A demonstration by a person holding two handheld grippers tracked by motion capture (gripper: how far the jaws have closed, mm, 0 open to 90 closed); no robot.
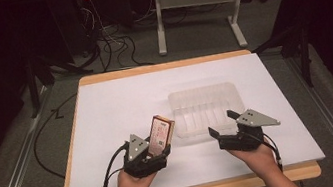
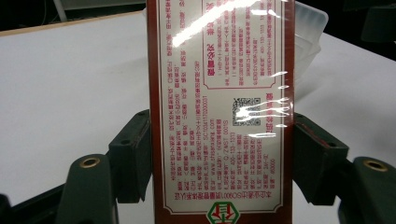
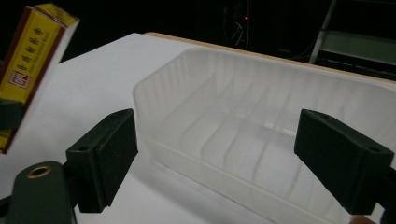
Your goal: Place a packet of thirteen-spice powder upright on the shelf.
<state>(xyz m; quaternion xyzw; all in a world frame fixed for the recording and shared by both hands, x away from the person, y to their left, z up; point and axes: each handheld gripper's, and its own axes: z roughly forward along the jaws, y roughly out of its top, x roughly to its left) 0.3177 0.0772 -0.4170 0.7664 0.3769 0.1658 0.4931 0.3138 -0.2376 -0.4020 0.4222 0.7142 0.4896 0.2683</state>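
Left claw point(image 1: 159, 148) clamps the upright red box point(image 1: 161, 134); right claw point(image 1: 221, 124) (jaws wide apart) faces the clear tray point(image 1: 206, 102).

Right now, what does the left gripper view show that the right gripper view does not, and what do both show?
Left gripper view alone: the box's printed back face, with red text and a QR code, clamped between the left tongs.

Right gripper view alone: the right tongs open with nothing between them, the ribbed inside of the clear plastic tray, and the box's yellow side.

Both share: the box, the tray and the white table cover.
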